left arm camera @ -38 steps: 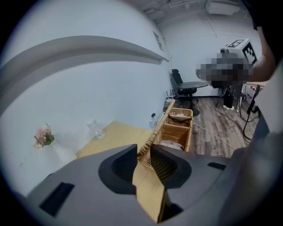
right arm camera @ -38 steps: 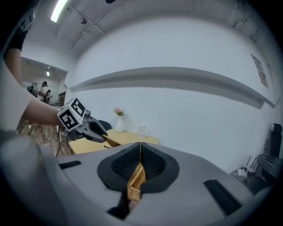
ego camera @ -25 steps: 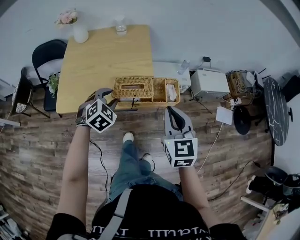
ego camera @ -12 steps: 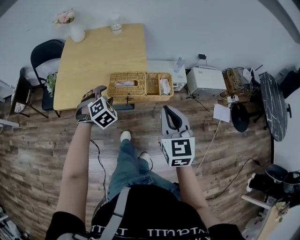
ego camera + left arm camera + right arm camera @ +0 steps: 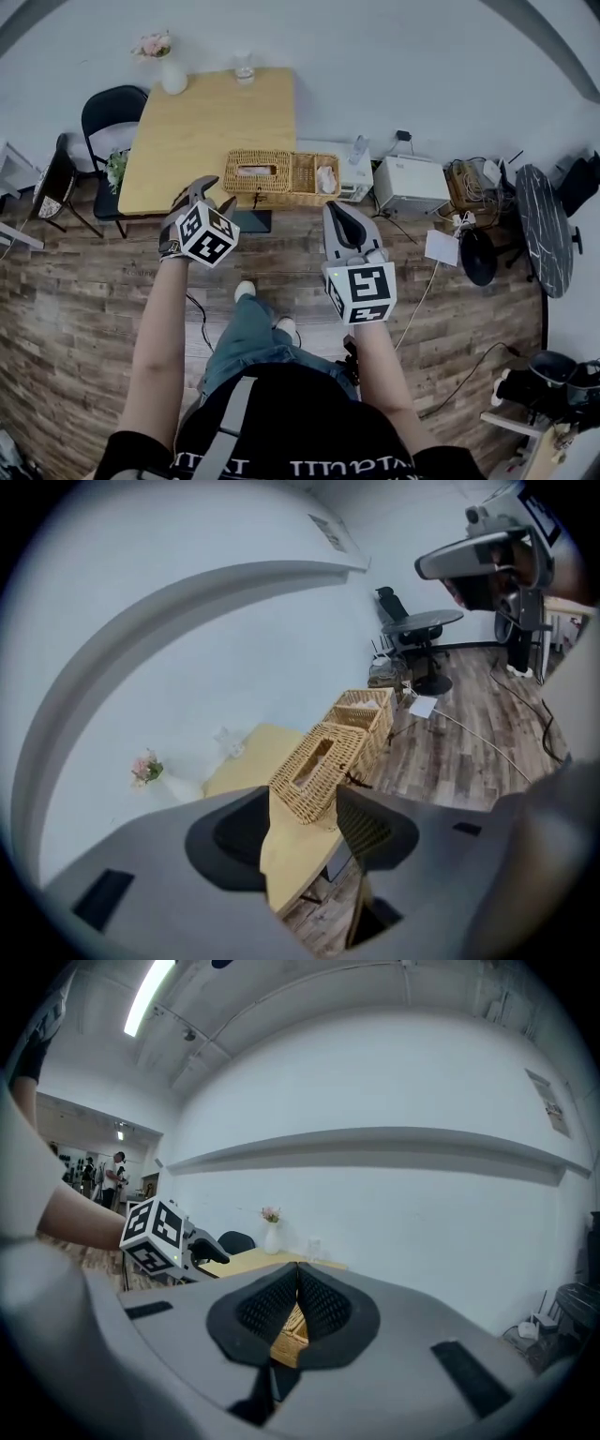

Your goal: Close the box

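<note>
A wicker box sits at the near edge of the wooden table. It has a slotted part on the left and an open part on the right holding something white. My left gripper hovers by the table's near edge, left of the box, apart from it. Its jaws are opening, with only the table and the slotted part showing through the gap of the left gripper. My right gripper hangs over the floor just short of the box. The right gripper is shut on nothing.
A white vase with flowers and a glass stand at the table's far edge. A black chair is to the left. A white unit, cables and a round dark table lie to the right on the wood floor.
The head view has drawn back, so the table and wicker box look smaller and farther. Both grippers stay short of the box; the right one sits a little higher in the picture.
</note>
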The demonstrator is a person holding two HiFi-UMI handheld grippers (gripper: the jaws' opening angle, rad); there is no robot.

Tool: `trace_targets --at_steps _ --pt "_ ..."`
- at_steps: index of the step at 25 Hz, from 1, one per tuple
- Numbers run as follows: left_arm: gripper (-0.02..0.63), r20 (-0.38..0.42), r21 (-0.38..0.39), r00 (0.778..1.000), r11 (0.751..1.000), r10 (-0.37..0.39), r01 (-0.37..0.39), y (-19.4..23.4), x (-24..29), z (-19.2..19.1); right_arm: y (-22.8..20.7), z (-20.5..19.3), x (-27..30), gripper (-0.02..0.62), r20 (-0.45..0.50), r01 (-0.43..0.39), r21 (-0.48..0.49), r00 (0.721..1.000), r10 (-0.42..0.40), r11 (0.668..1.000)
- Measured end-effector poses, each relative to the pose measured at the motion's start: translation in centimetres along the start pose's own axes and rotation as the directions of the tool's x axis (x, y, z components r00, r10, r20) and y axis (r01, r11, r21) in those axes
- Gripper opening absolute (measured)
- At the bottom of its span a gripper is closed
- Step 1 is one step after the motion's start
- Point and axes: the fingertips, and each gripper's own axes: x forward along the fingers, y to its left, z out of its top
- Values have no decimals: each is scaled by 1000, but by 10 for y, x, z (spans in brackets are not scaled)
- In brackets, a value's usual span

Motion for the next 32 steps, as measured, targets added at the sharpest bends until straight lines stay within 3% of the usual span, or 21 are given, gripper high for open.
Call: trace_targets --at_steps 8,16,24,28,32 --pt "210 173 -226 980 972 97 -57 35 -47 32 4 41 10 14 59 -31 -68 998 35 997" --pt "210 349 -309 927 951 134 -21 65 -81 66 8 82 23 14 84 -15 -122 996 25 992" --pt "210 534 -443 819 894 212 58 101 -126 98 4 113 32 14 126 43 -158 992 -23 986" --pt "202 607 -459 752 886 257 68 114 -149 106 1 126 32 14 149 77 -159 987 -53 984" --pt "77 647 -470 685 882 335 12 128 -172 108 3 135 25 14 180 85 -141 982 -59 986"
